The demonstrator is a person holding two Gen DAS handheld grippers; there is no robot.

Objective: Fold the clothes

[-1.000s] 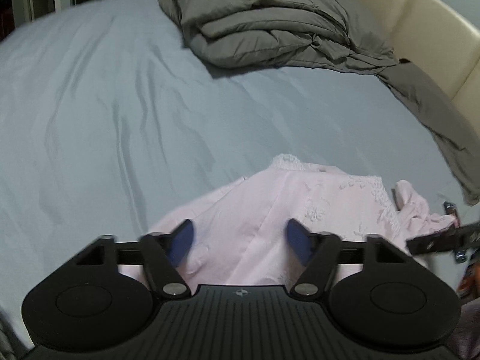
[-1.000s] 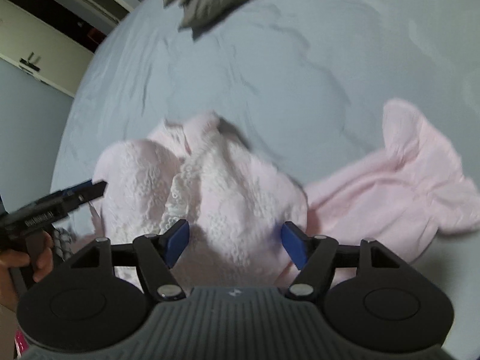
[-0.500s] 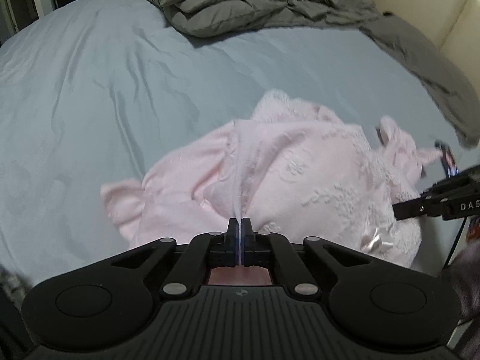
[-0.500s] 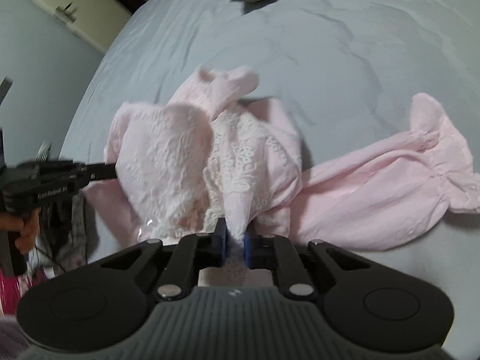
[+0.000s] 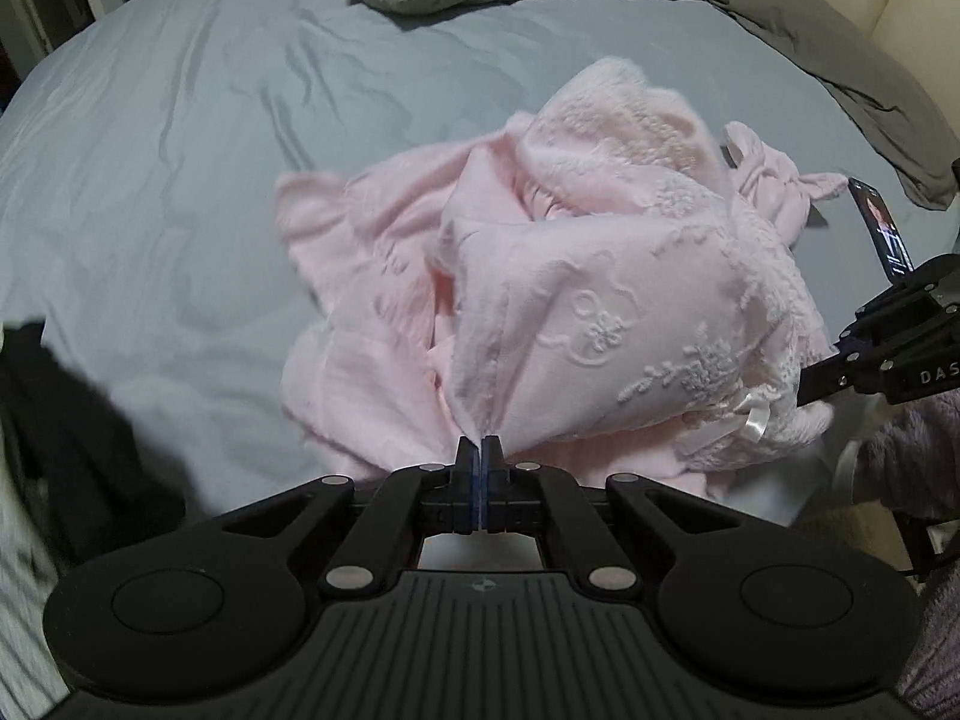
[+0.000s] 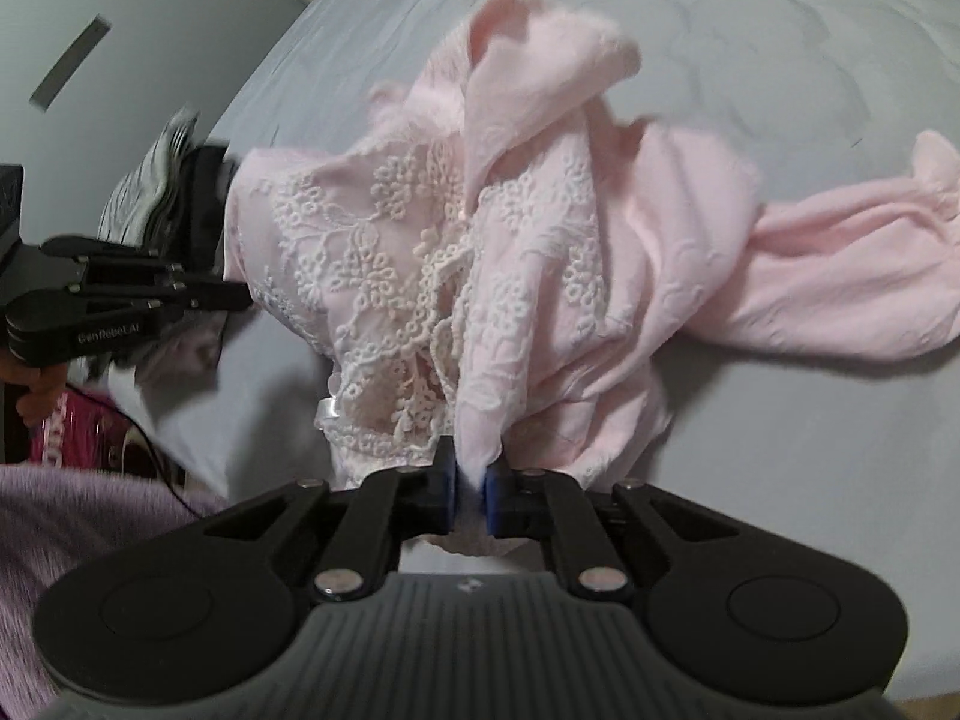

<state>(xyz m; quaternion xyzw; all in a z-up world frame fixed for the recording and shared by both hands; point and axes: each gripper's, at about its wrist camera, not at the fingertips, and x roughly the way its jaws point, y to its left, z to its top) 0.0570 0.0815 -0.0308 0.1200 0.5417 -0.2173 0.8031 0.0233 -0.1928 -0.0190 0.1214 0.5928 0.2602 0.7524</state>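
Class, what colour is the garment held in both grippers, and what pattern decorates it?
The garment is pale pink with white floral lace embroidery, clearest in the right wrist view.

Pink garment (image 5: 576, 300), soft and thin, with white lace embroidery of flowers and leaves across the front and a small white satin bow at the lace hem. Bunched and crumpled, partly lifted off the bed, drawn into two peaked folds at the near edge. One long sleeve (image 6: 840, 294) with a ruffled cuff trailing flat to the right in the right wrist view. Blurred along the upper folds.
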